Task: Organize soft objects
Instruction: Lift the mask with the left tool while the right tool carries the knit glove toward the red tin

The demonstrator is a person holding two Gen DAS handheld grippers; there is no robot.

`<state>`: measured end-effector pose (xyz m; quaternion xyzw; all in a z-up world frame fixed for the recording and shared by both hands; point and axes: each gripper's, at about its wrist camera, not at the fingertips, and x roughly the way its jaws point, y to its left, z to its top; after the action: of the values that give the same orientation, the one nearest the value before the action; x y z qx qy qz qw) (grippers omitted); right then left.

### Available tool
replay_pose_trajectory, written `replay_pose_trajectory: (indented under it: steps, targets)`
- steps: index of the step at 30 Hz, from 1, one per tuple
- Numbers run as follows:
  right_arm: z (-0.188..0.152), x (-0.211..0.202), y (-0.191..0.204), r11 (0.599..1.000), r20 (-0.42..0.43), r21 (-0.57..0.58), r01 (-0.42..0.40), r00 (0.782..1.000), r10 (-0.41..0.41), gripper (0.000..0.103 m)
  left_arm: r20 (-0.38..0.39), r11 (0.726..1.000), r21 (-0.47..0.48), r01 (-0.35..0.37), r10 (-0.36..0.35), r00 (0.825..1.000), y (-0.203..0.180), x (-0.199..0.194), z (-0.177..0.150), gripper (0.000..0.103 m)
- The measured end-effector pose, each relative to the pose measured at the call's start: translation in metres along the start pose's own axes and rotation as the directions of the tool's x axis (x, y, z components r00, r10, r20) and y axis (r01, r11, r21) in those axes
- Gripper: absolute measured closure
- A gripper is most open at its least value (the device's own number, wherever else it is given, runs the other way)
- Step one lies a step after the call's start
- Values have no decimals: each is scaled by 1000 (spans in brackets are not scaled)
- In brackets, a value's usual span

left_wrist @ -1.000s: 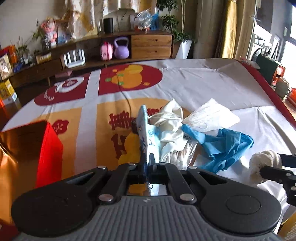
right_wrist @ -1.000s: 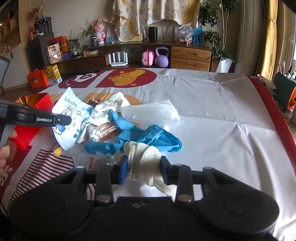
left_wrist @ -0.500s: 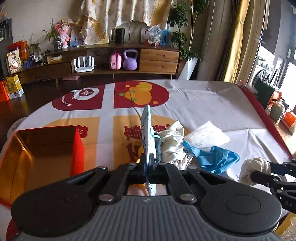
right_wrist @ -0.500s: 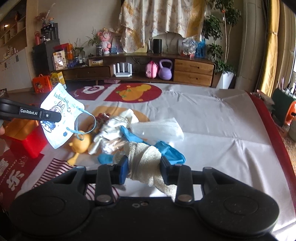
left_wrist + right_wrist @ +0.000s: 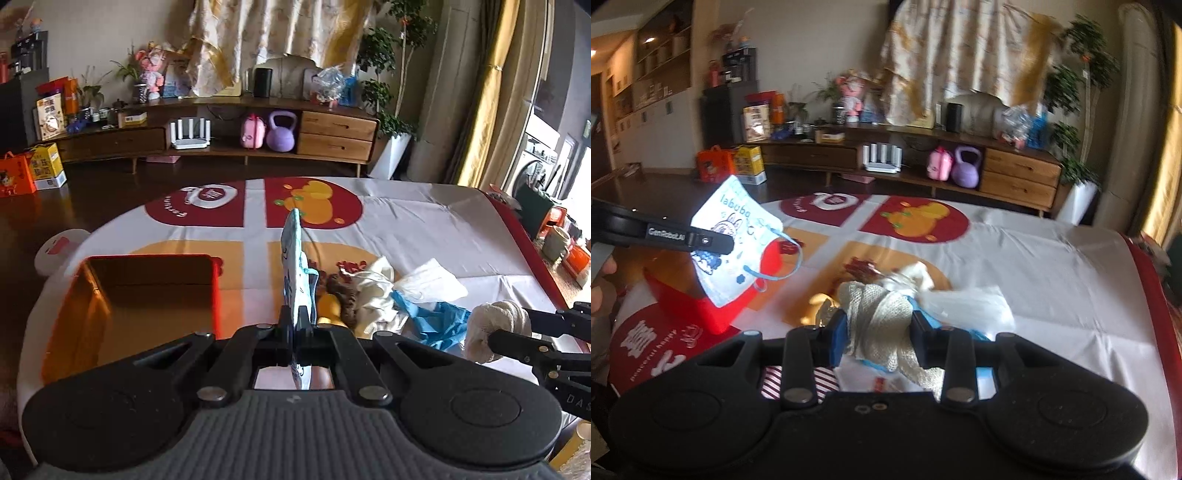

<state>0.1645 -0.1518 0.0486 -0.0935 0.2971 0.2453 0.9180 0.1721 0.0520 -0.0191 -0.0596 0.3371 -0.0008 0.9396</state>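
On the bench (image 5: 424, 229), under a printed cloth, largest first:

1. Box (image 5: 147, 291): red outside, gold inside, open top, at the left edge. It lies ahead and to the left of the left hand-held gripper (image 5: 295, 334), which is the nearer of the 2 hand-held grippers; the right one is well apart from it, across the pile.
2. Pile (image 5: 388, 299): white cloth, blue glove (image 5: 439, 321), clear bag and a yellow toy, heaped right of centre, just beside the box's right side.
3. Mask (image 5: 738, 240): white, blue print and ear loops, clamped edge-on between the fingers of the left hand-held gripper, long axis running forward and upward along them, clear of the bench. From the right wrist view it hangs in front of the box; whether it is over the opening I cannot tell.
4. Gauze (image 5: 882, 314): cream roll, clamped in the right hand-held gripper (image 5: 879, 332), a loose tail hanging below, above the pile.

Change from 1 second ago: both hand-held grippers have risen; the mask has lifted off the pile and swung towards the box, whose opening now shows fully to the left wrist camera. Likely next: carry the mask left and release.
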Motion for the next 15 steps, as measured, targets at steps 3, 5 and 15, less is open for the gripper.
replay_pose_trajectory:
  steps: [3, 5, 15]
  targets:
    - [11, 6, 17, 999, -6, -31, -32, 999, 32, 69, 3, 1000, -13, -14, 14, 1000, 13, -4, 2, 102]
    - [18, 12, 27, 997, -16, -46, -59, 998, 58, 69, 1, 999, -27, -24, 24, 1000, 22, -7, 3, 102]
    - [51, 41, 83, 979, -66, -118, -166, 985, 159, 69, -2, 994, -49, -96, 96, 995, 70, -16, 8, 102]
